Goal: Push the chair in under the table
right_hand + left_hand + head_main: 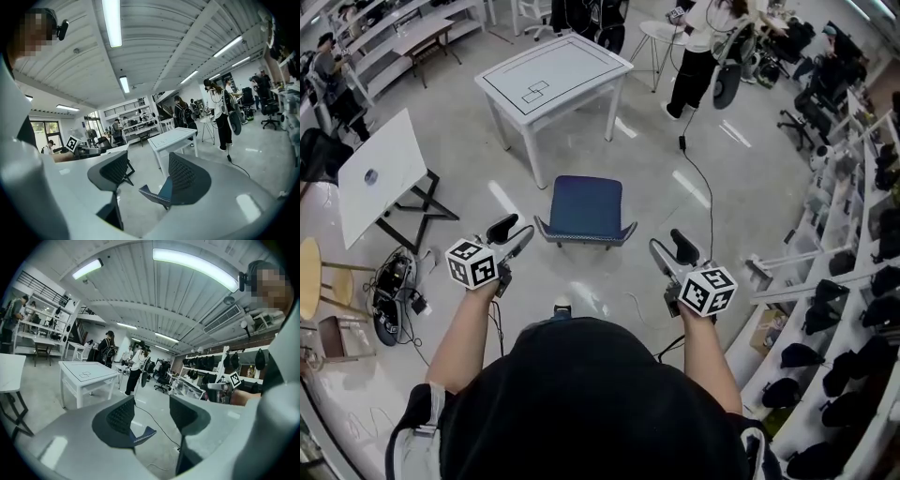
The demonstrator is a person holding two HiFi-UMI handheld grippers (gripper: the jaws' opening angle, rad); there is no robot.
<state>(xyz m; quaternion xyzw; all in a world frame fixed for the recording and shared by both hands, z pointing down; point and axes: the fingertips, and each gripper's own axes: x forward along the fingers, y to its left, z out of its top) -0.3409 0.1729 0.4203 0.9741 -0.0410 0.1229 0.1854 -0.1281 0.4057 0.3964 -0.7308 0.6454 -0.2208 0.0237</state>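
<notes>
Standing behind the blue chair (586, 208), the person is at the approach step: neither tool touches it yet. The chair sits on the floor between the person and the white surface (517, 66), clear of its legs and not under it at all, so the whole push seems to be ahead.

The left tool (512, 234) hangs just outside the chair's near left corner, and the right tool (671, 253) just outside the near right corner. Both forearms reach forward and slightly down, roughly parallel, with the marker cubes facing up. In the left gripper view the jaws stand apart with nothing held; a corner of the chair shows low in the gap, with the white surface beyond. The right gripper view shows the same released state, jaws spread, with the chair's edge against its right jaw.

The next move likely calls for bringing both tools in against the near edge, which looks like the backrest, and pressing evenly. Unequal pressure could swing the chair off line with the opening between the legs.
</notes>
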